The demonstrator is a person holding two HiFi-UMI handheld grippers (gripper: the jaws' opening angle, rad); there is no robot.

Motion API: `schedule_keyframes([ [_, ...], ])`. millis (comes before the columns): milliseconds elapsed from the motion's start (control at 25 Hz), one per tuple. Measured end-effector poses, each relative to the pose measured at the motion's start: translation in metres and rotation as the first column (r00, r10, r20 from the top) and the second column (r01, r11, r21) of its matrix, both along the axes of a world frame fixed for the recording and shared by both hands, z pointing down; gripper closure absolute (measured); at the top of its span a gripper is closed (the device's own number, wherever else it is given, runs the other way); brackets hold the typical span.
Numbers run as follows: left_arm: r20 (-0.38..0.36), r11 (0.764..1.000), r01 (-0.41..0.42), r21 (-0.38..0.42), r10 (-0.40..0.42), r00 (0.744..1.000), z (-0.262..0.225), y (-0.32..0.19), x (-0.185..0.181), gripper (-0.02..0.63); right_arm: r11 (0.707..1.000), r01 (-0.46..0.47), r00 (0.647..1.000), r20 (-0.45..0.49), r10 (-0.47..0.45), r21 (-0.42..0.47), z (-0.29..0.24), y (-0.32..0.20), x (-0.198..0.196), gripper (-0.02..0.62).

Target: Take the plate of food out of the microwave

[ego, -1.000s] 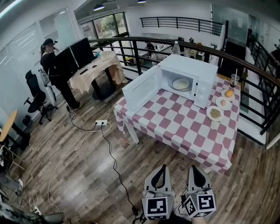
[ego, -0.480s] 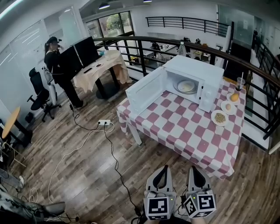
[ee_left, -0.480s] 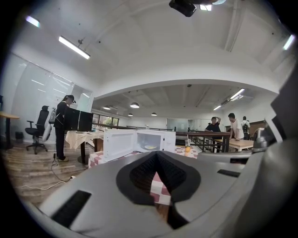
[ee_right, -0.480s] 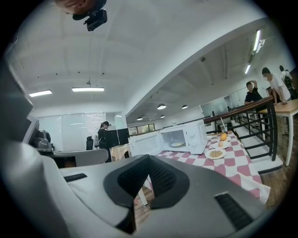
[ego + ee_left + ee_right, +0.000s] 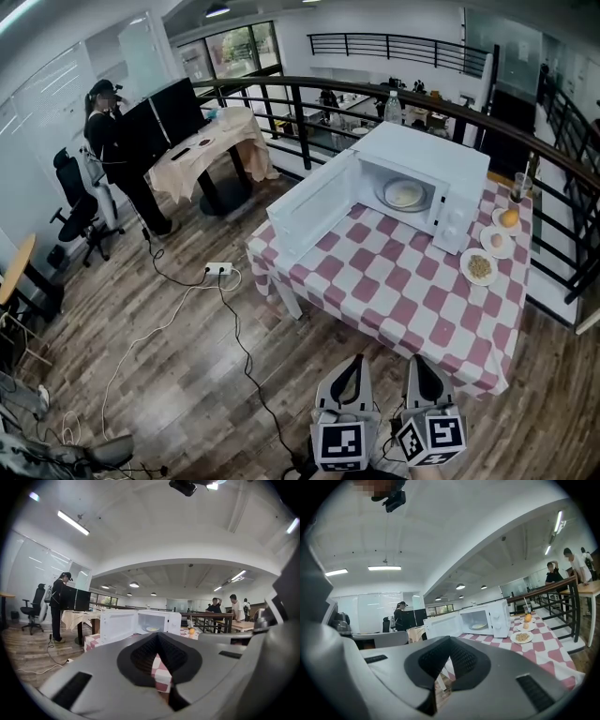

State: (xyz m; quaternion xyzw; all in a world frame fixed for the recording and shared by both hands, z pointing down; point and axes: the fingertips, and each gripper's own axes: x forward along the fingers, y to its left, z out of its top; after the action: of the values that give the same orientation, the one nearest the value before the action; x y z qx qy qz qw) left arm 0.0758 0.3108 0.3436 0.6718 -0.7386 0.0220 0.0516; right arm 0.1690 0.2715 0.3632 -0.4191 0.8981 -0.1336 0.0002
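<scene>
We are closer to the worktop point(image 5: 394, 291) than a second ago. In the head view its checked cloth and the microwave point(image 5: 450, 155) fill a little more of the frame and have slid toward 1 o'clock, and the strip of floor before the near edge has shrunk. Both grippers have kept their pose. The left gripper point(image 5: 350, 367) and the right gripper point(image 5: 418, 366) sit side by side at 6 o'clock. Each has its jaws pressed together with nothing between them, as their own views confirm. The plate of food point(image 5: 405, 194) lies inside the microwave, whose door point(image 5: 314, 206) already hangs wide open toward 9 o'clock. We judge this to be only the approach. The door needs no work, but the plate is well out of reach, and the jaws must open before we can take its rim.
</scene>
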Motion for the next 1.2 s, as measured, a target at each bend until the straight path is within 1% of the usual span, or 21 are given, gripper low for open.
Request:
schedule_keyframes([
  [160,-0.004,1.0,-0.011,-0.007,0.011,1.0,0.0,-0.017,-0.019,0.592,1.0,-0.01,1.0,-0.005,0.01,-0.008,0.0,-0.016,-0.019,0.603],
  [400,-0.038,0.999,-0.026,-0.035,0.025,0.999,0.002,-0.042,-0.048,0.592,1.0,-0.025,1.0,-0.018,0.024,-0.019,0.003,-0.038,-0.047,0.603],
  [600,-0.051,0.998,-0.051,-0.036,0.049,0.997,0.001,-0.061,-0.07,0.592,0.999,-0.042,0.999,-0.021,0.042,-0.023,0.001,-0.056,-0.071,0.603],
  [720,-0.036,0.998,-0.061,-0.012,0.06,0.998,0.003,-0.073,-0.082,0.592,0.998,-0.051,0.998,-0.03,0.05,-0.021,0.0,-0.065,-0.083,0.603],
  [960,-0.044,0.997,-0.071,-0.011,0.07,0.997,0.007,-0.09,-0.099,0.593,0.998,-0.063,0.997,-0.042,0.062,-0.025,0.003,-0.08,-0.097,0.603],
  [1200,-0.044,0.998,-0.068,-0.02,0.067,0.997,0.008,-0.106,-0.113,0.592,0.995,-0.09,0.995,-0.049,0.088,-0.04,0.007,-0.098,-0.097,0.603],
])
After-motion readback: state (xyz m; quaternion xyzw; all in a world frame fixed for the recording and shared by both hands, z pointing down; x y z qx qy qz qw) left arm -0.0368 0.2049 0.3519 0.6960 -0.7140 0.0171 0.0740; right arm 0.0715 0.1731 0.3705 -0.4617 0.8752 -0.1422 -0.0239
